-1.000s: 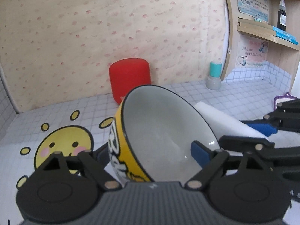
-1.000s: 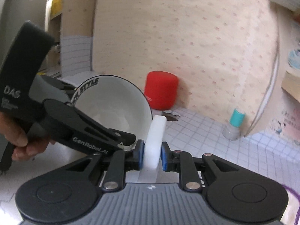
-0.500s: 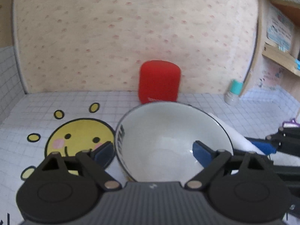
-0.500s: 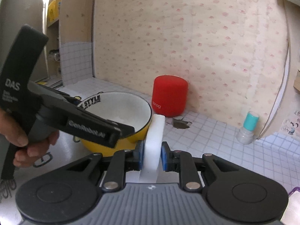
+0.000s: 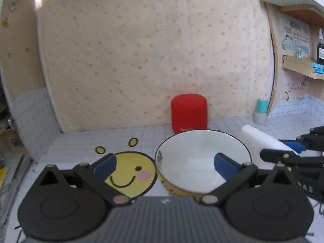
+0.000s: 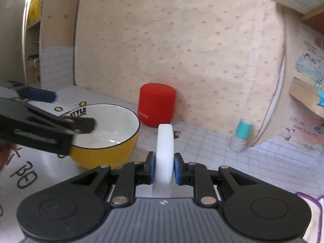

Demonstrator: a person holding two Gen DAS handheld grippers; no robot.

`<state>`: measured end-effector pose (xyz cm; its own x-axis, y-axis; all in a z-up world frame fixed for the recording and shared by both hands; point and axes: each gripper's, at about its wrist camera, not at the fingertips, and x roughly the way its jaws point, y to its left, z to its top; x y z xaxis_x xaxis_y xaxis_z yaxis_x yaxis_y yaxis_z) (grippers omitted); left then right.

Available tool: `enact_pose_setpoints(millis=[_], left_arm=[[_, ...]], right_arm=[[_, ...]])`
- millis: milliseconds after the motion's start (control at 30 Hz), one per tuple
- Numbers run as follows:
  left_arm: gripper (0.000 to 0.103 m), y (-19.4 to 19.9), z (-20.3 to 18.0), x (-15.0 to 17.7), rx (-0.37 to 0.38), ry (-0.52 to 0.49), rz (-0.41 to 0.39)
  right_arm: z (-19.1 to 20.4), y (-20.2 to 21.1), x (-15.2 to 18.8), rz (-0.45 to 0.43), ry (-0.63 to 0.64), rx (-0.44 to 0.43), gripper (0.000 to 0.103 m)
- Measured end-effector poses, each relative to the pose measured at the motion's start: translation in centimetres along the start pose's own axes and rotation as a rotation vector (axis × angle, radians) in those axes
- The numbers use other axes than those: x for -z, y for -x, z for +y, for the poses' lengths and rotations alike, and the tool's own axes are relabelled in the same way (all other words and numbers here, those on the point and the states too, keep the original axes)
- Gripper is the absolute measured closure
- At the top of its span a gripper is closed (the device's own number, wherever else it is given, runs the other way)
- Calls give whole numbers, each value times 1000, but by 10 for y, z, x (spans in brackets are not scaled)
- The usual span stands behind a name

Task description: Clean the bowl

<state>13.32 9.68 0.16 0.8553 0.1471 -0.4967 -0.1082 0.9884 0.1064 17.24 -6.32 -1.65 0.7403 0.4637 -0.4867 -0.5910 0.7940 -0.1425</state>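
A yellow bowl (image 5: 202, 156) with a white inside stands upright on the tiled table; in the right wrist view the bowl (image 6: 113, 125) shows "STYLE" lettering on its rim. My left gripper (image 5: 164, 164) is open and straddles the bowl's left wall: one blue pad (image 5: 224, 167) hangs over the inside, the other over the smiley sticker. My right gripper (image 6: 165, 162) is shut on a white sponge (image 6: 165, 141), just right of the bowl and apart from it. The left wrist view shows the sponge (image 5: 261, 139) and the right gripper (image 5: 293, 147) at the right edge.
A red cylinder (image 5: 189, 115) stands against the back wall behind the bowl. A teal-capped bottle (image 5: 261, 111) sits by the shelf post at the right. A yellow smiley sticker (image 5: 131, 174) lies left of the bowl. Wooden shelves (image 5: 299, 64) hang at the right.
The bowl went from tilted in the left gripper to standing upright on the table. The left gripper opened and let go of it. The sponge stayed in the right gripper, outside the bowl.
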Motion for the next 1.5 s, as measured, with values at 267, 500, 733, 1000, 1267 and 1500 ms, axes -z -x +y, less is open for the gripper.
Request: enact_pose_setpoints(millis=[267,500,733,1000,1267,1500], left_arm=[[0,22,8,16,-23,33,-4],[0,24,10,29,-12,62,26],[0,24,7,37,-12,73,64],[0,24,2,47,-20,82,121],[0,30,-9,54,-43,61,162],[0,37,-12,57,-39,107,186]], right_arm=[[3,7,1,-30,-128,38,85],[0,-2,10,17,-241,100,85],[8,0,16,46,-209,124,33],[16,30,17,3,-143,165,6],[11,48,28,48,-204,237,0],[9,57,37,80,-231,253,0]])
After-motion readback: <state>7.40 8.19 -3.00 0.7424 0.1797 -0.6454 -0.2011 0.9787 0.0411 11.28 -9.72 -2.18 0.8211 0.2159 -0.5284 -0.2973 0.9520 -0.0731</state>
